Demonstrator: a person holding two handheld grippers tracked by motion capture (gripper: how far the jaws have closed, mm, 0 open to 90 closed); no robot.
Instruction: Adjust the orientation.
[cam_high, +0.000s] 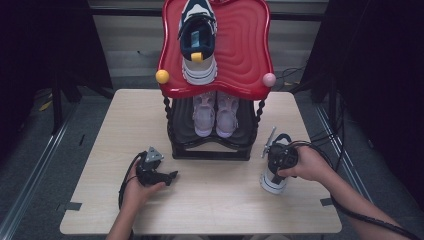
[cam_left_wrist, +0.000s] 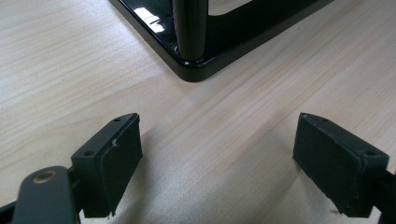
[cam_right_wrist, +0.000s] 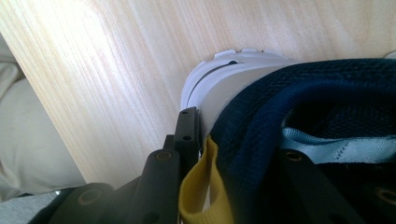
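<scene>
Gripping a navy sneaker (cam_high: 274, 176) by its heel collar on the tabletop (cam_high: 215, 200), right gripper (cam_high: 280, 159) jaws clamped. Likely lifting next toward its mate (cam_high: 198, 40) on the red shelf (cam_high: 245, 50). Resting left gripper (cam_high: 159, 172), jaws apart.

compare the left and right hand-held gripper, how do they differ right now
The left hand-held gripper has its jaws wide apart with only bare table between them; the right hand-held gripper is clamped on the heel collar of a navy sneaker. The left one lies low, pointing sideways toward the rack's black base; the right one points down at the table. Each is held in a hand.
</scene>
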